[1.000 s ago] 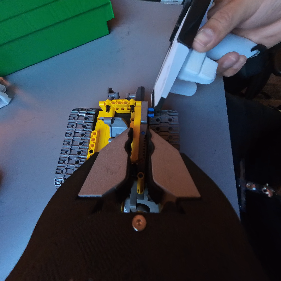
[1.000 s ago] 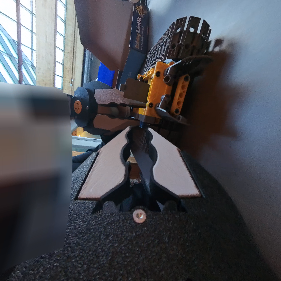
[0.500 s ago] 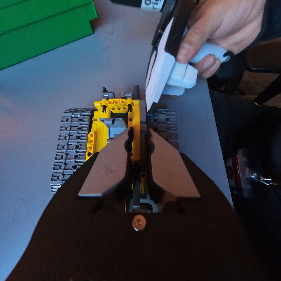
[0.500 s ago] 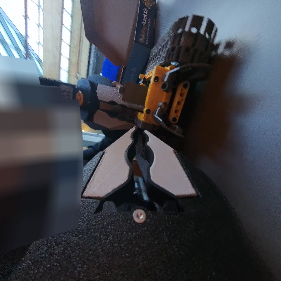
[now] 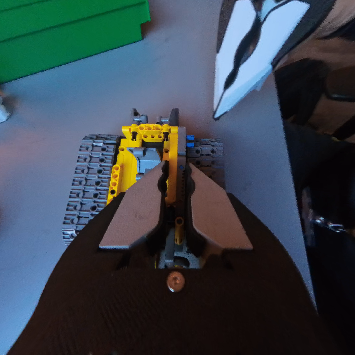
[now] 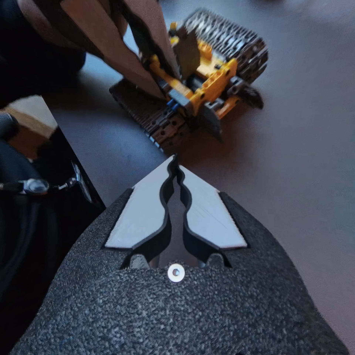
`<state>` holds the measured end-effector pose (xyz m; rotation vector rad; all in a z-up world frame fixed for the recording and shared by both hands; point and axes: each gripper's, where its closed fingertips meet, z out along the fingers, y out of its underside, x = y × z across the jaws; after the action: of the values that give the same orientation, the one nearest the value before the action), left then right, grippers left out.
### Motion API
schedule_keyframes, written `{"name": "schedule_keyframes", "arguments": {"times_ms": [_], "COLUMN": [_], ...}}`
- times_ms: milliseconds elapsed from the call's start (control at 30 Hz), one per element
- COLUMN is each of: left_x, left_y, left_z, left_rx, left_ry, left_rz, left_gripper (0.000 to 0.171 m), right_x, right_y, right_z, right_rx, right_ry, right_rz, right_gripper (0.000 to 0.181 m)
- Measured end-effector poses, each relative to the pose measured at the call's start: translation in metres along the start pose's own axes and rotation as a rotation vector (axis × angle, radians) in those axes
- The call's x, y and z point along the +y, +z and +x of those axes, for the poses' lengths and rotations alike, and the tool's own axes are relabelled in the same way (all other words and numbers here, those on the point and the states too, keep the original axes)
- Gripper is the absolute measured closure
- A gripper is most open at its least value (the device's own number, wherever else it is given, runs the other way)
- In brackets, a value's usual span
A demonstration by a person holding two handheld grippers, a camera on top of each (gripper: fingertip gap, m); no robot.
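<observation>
The left gripper (image 5: 175, 169) reaches forward and slightly down over the bench (image 5: 48, 119), its jaws closed onto the upright grey and yellow side beam of a toy tracked vehicle (image 5: 149, 146) that stands on its grey treads. The right gripper (image 6: 175, 163) hovers clear of the vehicle, tilted down toward the bench, its jaws nearly together at the tips and holding nothing; its tips point near the closer tread (image 6: 161, 123). Two blue pins (image 5: 190, 141) stick out of the vehicle's right side. The bench edge (image 5: 284, 153) runs close along the vehicle's right, with dark space beyond. Open bench lies left and ahead, up to a green bin (image 5: 67, 32) at the far left.
</observation>
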<state>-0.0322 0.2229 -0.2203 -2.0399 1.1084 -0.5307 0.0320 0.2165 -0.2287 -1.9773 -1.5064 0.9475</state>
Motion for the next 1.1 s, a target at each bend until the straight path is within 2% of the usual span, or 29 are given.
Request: {"name": "schedule_keyframes", "arguments": {"times_ms": [67, 167, 200, 300, 433, 533, 633, 733, 800, 933, 1000, 1100], "left_x": [-0.002, -0.003, -0.004, -0.006, -0.008, -0.009, -0.010, -0.011, -0.011, -0.011, -0.011, -0.011], "left_y": [0.003, 0.006, 0.006, 0.006, 0.008, 0.007, 0.008, 0.008, 0.008, 0.008, 0.009, 0.009], "left_z": [0.002, 0.002, 0.002, 0.002, 0.005, 0.007, 0.007, 0.007, 0.007, 0.008, 0.010, 0.010], "left_rx": [-0.006, -0.040, -0.039, -0.029, -0.026, -0.014, -0.021, -0.033, -0.028, -0.019, -0.014, -0.016], "left_ry": [0.003, 0.033, 0.024, 0.009, 0.025, 0.023, 0.021, 0.034, 0.034, 0.041, 0.042, 0.048], "left_rz": [0.002, -0.021, -0.007, 0.021, 0.036, 0.049, 0.049, 0.055, 0.062, 0.060, 0.059, 0.053], "left_gripper": [0.157, 0.157, 0.157, 0.157, 0.157, 0.157, 0.157, 0.157, 0.157, 0.157, 0.157, 0.157], "right_x": [-0.015, -0.030, -0.031, -0.030, -0.029, -0.036, -0.033, -0.030, -0.030, -0.036, -0.037, -0.036], "right_y": [-0.006, -0.011, -0.010, -0.006, 0.004, 0.004, 0.010, 0.015, 0.011, 0.005, 0.007, 0.013], "right_z": [0.003, -0.002, -0.006, -0.012, -0.014, -0.011, -0.008, -0.007, -0.006, -0.005, -0.009, -0.011], "right_rx": [0.011, 0.060, 0.077, 0.120, 0.090, 0.106, 0.137, 0.094, 0.003, -0.223, -0.330, -0.395], "right_ry": [0.076, -0.024, -0.068, -0.153, -0.087, -0.066, -0.052, 0.123, 0.282, 0.550, 0.639, 0.711], "right_rz": [0.105, 0.204, 0.207, 0.188, 0.185, 0.233, 0.203, 0.205, 0.240, 0.318, 0.317, 0.316], "right_gripper": [0.181, 0.181, 0.175, 0.170, 0.160, 0.164, 0.168, 0.175, 0.181, 0.175, 0.171, 0.176]}}
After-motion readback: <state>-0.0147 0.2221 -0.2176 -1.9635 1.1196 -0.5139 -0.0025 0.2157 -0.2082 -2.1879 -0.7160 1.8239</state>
